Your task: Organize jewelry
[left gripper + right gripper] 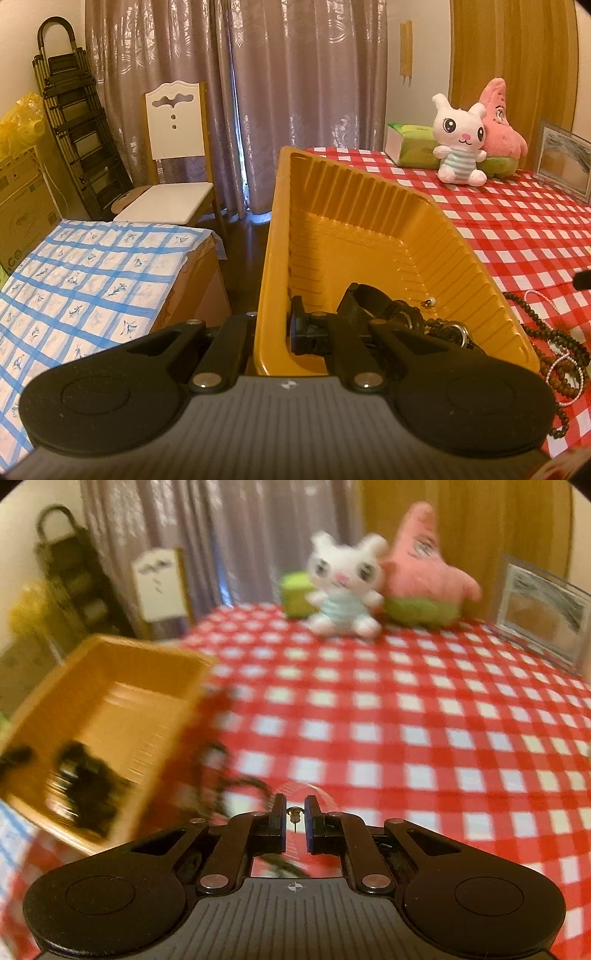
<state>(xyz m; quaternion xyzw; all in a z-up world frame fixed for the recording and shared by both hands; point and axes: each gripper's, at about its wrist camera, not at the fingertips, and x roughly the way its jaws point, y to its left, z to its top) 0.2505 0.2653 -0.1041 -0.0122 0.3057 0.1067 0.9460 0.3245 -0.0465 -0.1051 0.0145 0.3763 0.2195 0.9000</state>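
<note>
Holding the ribbed golden plastic tray by its wall, the left gripper is clamped shut with dark watches already inside, the right gripper pinches a tiny metal stud earring, and the brown bead strands at lower right remain on the red checked tablecloth.

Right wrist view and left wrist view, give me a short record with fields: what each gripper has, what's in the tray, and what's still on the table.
left gripper: shut on the near wall of the gold tray, tray tilted
right gripper: shut on a small earring stud
tray contents: dark watches
on the tablecloth: brown bead necklace, pink bead strand
</note>
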